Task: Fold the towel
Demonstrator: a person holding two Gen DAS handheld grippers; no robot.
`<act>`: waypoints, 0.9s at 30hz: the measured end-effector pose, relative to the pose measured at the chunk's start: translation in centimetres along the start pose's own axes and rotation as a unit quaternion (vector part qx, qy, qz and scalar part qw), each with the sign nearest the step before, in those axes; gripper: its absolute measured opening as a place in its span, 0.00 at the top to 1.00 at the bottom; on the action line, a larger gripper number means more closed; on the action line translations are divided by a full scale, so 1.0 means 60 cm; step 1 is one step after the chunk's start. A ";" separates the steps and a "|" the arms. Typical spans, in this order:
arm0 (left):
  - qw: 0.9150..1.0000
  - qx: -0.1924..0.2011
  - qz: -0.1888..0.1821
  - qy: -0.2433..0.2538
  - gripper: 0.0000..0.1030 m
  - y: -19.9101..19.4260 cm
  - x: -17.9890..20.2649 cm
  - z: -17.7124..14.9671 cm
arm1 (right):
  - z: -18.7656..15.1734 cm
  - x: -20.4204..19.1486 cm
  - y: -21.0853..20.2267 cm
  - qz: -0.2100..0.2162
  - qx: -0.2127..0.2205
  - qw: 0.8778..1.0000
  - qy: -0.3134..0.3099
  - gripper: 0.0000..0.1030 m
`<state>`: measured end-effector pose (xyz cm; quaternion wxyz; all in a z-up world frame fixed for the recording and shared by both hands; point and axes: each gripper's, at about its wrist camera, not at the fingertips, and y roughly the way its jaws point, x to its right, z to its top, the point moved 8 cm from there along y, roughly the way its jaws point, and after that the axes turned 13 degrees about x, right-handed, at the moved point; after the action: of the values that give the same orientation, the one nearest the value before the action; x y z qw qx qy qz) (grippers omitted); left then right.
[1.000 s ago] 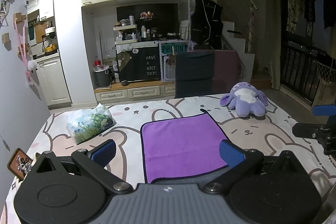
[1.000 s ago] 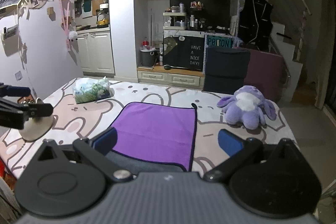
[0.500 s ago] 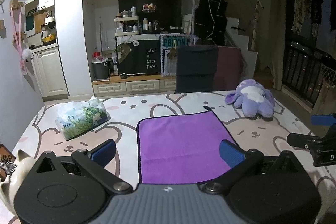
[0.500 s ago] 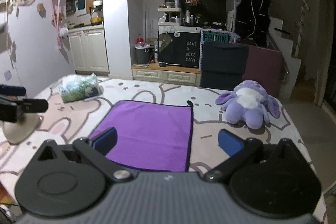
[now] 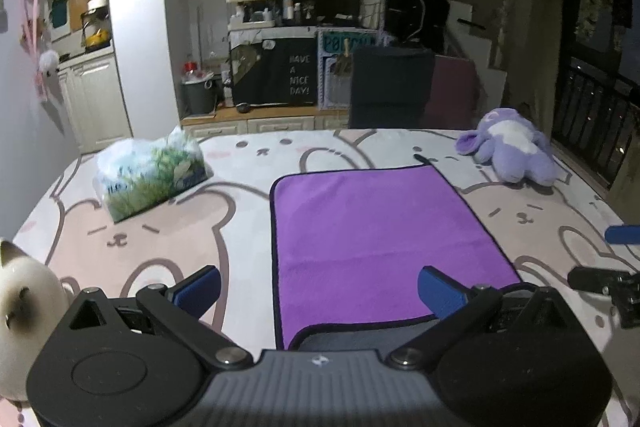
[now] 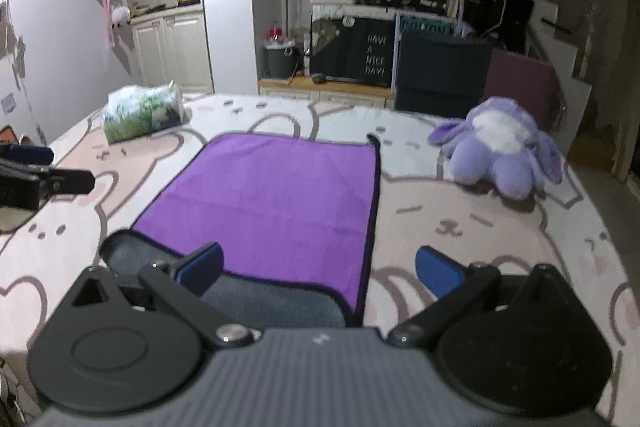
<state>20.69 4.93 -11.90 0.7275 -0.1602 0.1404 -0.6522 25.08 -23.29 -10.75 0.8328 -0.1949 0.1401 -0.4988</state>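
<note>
A purple towel with a dark hem lies flat on the bunny-print table cover; it also shows in the right wrist view. Its near edge is turned over and shows a grey underside. My left gripper is open, hovering over the towel's near left part. My right gripper is open, over the towel's near right corner. Each gripper shows in the other's view: the right one at the right edge, the left one at the left edge. Both are empty.
A plastic-wrapped tissue pack lies far left of the towel. A purple plush toy sits at the far right. A white cat figurine stands at the near left edge. A dark chair stands behind the table.
Both grippers have come lower and closer to the towel's near edge. The towel has not moved.
</note>
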 end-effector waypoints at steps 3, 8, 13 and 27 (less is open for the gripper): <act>1.000 -0.016 -0.002 -0.006 0.00 0.015 -0.006 -0.017 | -0.019 -0.001 0.016 0.007 -0.009 1.000 -0.001 0.00; 0.999 -0.034 -0.003 0.004 0.00 0.035 -0.008 -0.044 | -0.044 0.002 0.043 0.007 -0.032 0.999 0.004 0.00; 0.999 -0.044 -0.011 0.002 0.00 0.051 -0.007 -0.069 | -0.063 0.006 0.064 0.004 -0.043 0.999 0.005 0.00; 0.994 -0.086 -0.071 -0.011 0.00 0.092 -0.014 -0.115 | -0.093 0.023 0.108 0.002 -0.066 0.997 0.036 0.00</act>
<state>22.76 5.96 -20.50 0.6640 -0.2390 0.1765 -0.6862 28.38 -22.78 -18.74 0.8138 -0.2308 0.2031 -0.4932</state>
